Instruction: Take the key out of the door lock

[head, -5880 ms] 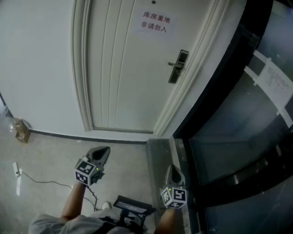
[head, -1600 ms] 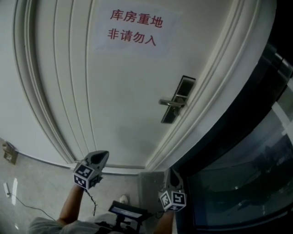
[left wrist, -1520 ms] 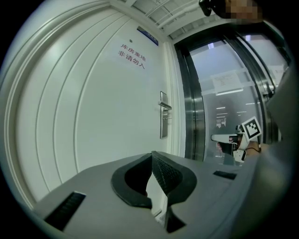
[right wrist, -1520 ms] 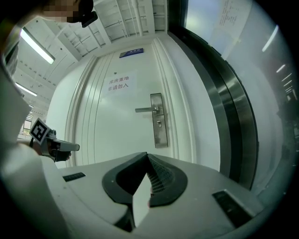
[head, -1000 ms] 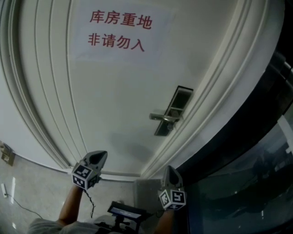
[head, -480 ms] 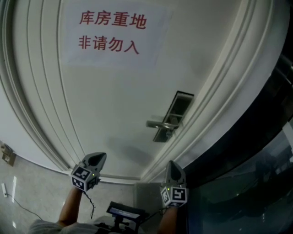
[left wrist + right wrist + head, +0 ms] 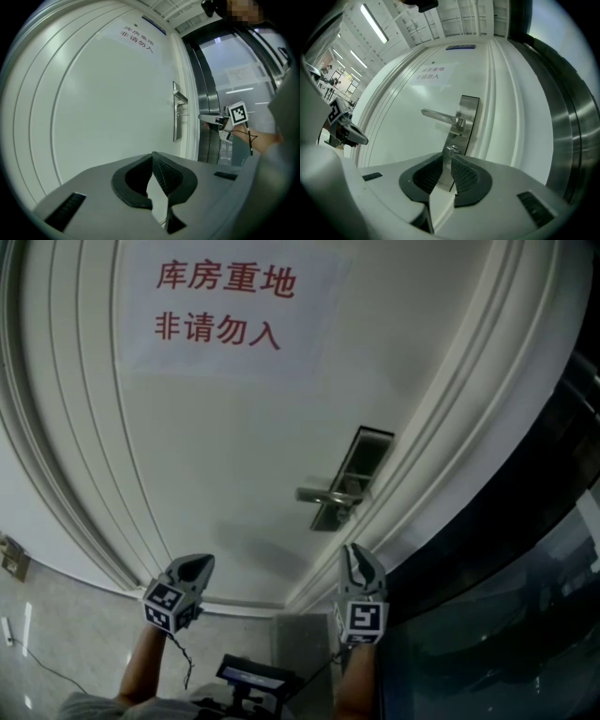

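White door (image 7: 234, 446), sign (image 7: 220, 306) 库房重地 非请勿入, left fingers (image 7: 166, 176) closed, right fingers (image 7: 465, 177) just opening, empty

Paper sign (image 7: 225, 307) – red characters – dark glass panel (image 7: 511, 634) alongside

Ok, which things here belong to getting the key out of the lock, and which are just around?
For the job:
- key in the lock plate
- door handle above it
- right gripper, jaws just opening, nothing between them

Just around:
- left gripper, shut and empty
- paper sign on the door
- glass panel at right
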